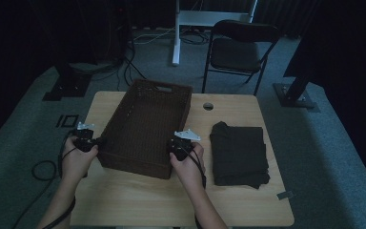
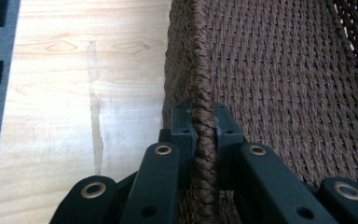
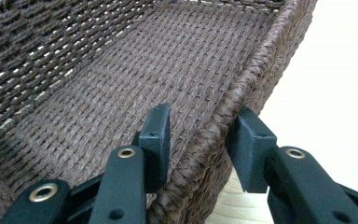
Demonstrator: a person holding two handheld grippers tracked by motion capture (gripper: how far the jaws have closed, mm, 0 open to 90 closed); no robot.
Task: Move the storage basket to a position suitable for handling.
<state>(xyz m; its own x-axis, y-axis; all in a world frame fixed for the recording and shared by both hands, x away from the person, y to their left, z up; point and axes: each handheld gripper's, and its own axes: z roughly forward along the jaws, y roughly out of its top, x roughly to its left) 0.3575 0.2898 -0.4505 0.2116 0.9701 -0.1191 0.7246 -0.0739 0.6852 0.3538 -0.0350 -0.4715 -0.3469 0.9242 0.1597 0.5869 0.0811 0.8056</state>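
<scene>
Nearby, folded cloth (image 1: 239, 153) right of basket (image 1: 147, 125)

The left claw (image 2: 203, 135) is clamped tight on a rim, while the right claw (image 3: 199, 140) straddles it agape.

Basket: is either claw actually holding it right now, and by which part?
The left claw is shut on the basket at its left rim. The right claw straddles the right rim with jaws open, not holding it.
</scene>
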